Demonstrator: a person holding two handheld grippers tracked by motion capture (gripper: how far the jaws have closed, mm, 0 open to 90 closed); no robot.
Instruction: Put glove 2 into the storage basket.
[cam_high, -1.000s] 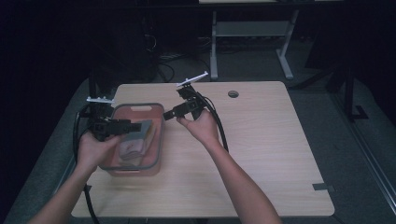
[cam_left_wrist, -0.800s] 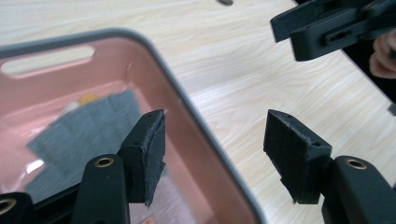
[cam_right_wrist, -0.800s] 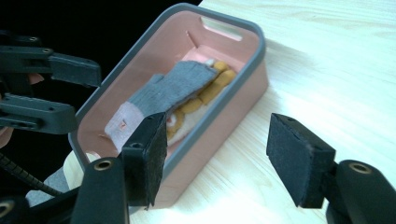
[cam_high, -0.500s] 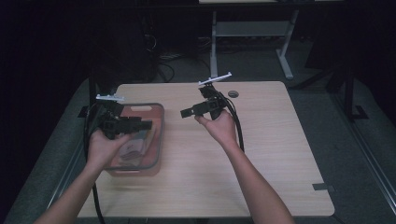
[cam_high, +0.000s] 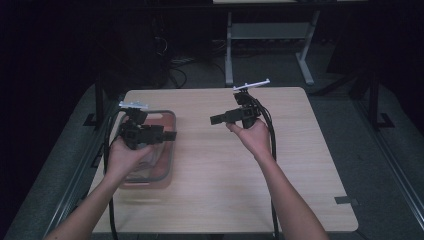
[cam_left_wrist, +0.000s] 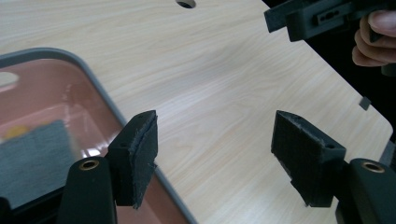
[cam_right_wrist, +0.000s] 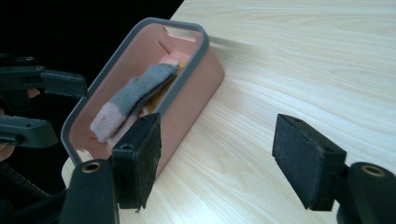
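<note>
A pink bin with a grey rim (cam_high: 171, 156) stands at the table's left. In it lies a grey and pink sock (cam_right_wrist: 135, 95), which also shows through the bin wall as a grey sock (cam_left_wrist: 32, 154). My left gripper (cam_high: 170, 135) hovers over the bin, pointing right. Its jaws have just been opening and stand open, with nothing between them (cam_left_wrist: 215, 122). Over the bare table middle, my right gripper (cam_high: 216, 120) points left at the bin (cam_right_wrist: 187, 93). Its jaws have also just been opening and are empty (cam_right_wrist: 217, 125).
The wooden table (cam_high: 225, 190) has a small round hole (cam_left_wrist: 186, 3) near its far edge and a dark tape mark (cam_high: 345, 200) at the front right. Cables trail from both grippers. Another desk's white legs (cam_high: 229, 45) stand behind.
My right gripper has moved right, away from the bin's edge to over the table middle. The left gripper has shifted slightly right over the bin. Both pairs of jaws stand wider.
</note>
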